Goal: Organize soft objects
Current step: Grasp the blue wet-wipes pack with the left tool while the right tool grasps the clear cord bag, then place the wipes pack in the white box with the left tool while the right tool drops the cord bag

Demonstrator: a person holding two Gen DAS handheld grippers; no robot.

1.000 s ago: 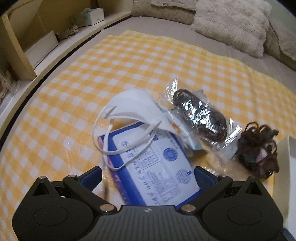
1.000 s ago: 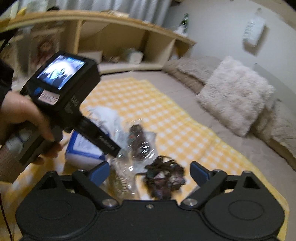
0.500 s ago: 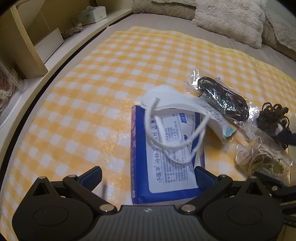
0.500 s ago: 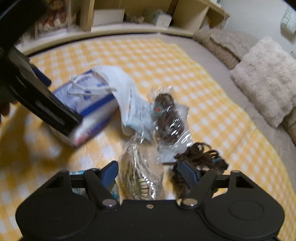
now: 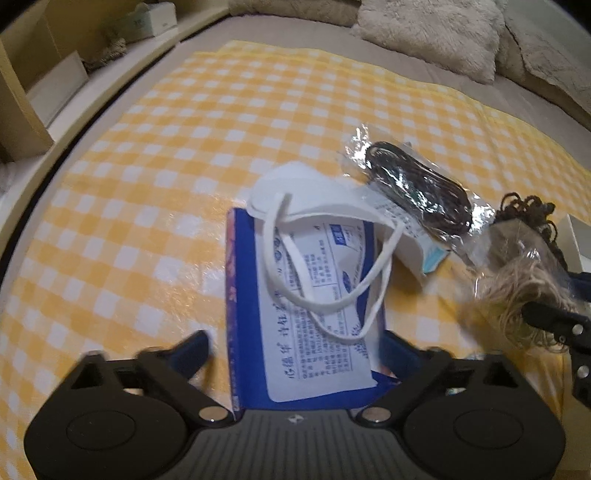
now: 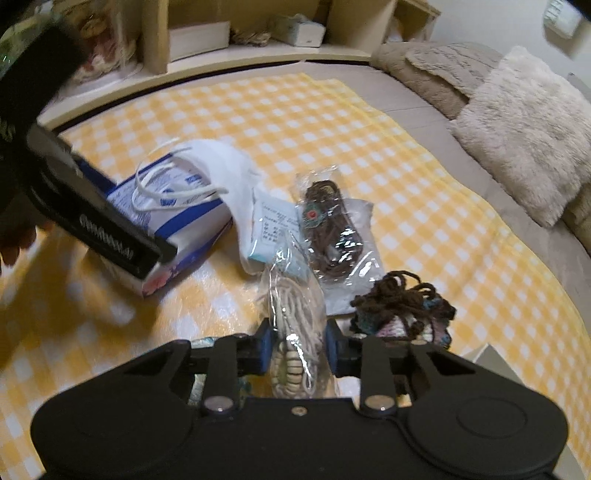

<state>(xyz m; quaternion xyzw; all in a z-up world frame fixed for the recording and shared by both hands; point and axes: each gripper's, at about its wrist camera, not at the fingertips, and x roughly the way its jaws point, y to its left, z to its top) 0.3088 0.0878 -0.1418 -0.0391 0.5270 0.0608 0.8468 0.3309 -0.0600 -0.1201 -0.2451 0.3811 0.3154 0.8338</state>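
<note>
A blue-and-white packet (image 5: 314, 332) lies on the yellow checked cloth (image 5: 184, 147), with a white face mask (image 5: 306, 195) draped over its far end. My left gripper (image 5: 297, 347) straddles the packet's near end. Its jaws are closing but stand apart from the packet's sides. One of its fingers (image 6: 110, 236) shows in the right wrist view. My right gripper (image 6: 298, 343) is shut on a clear bag of beige cord and beads (image 6: 295, 325). Beside that bag lie a clear bag of dark cord (image 6: 332, 229) and a brown yarn bundle (image 6: 402, 306).
A white box edge (image 6: 491, 358) sits just right of the yarn bundle. Fluffy pillows (image 6: 528, 122) line the far right of the bed. A wooden shelf with a tissue box (image 6: 299, 29) runs along the back. A person's hand (image 6: 14, 240) shows at the left edge.
My right gripper dropped toward the pile and closed on the beige cord bag. My left gripper shifted over the blue-and-white packet, and its jaws have begun to narrow.
</note>
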